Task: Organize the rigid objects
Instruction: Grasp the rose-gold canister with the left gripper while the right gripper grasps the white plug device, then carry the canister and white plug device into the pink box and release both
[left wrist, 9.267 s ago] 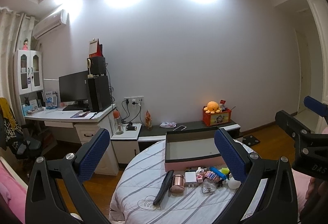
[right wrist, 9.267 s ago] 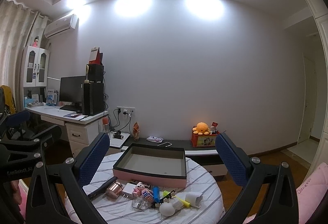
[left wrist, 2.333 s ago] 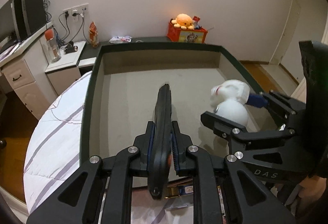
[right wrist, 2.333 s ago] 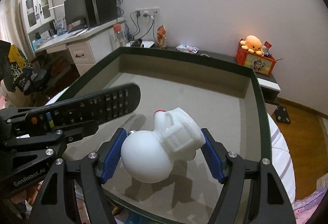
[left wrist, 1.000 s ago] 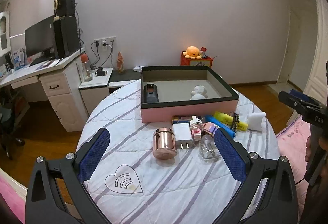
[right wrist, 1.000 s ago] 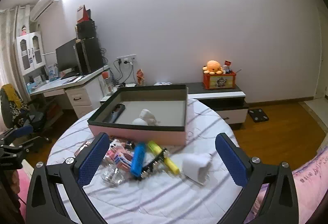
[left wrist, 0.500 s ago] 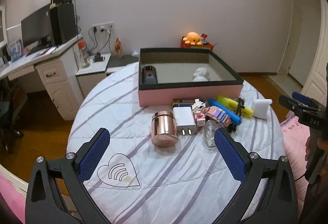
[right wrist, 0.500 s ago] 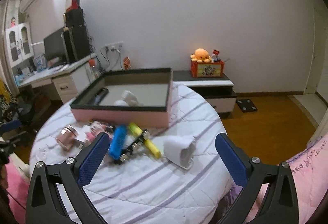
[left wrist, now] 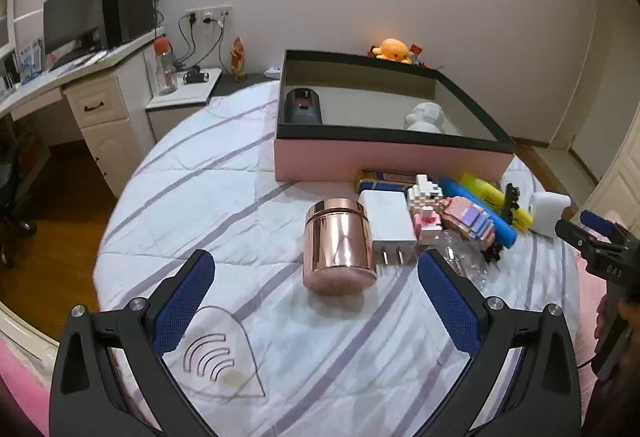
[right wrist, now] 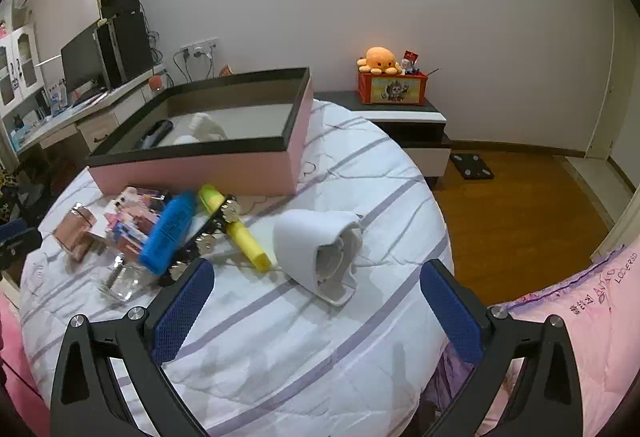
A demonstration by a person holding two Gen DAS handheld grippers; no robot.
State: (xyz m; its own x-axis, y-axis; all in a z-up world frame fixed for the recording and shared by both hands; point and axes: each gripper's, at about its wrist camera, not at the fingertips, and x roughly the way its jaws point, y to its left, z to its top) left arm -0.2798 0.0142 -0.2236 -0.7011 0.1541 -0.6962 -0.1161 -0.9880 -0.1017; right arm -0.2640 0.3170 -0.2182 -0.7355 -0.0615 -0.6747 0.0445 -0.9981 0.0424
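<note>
Lining my released left gripper (left wrist: 316, 291) jaws squarely around the rose-gold metal canister (left wrist: 338, 246), right gripper (right wrist: 316, 293) equally released.

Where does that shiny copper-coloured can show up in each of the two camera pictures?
Left wrist view: the can stands at centre, just ahead of the open left gripper.
Right wrist view: the can is small at the far left edge, partly hidden by clutter.
Shared landmark: the pink box behind it.
</note>
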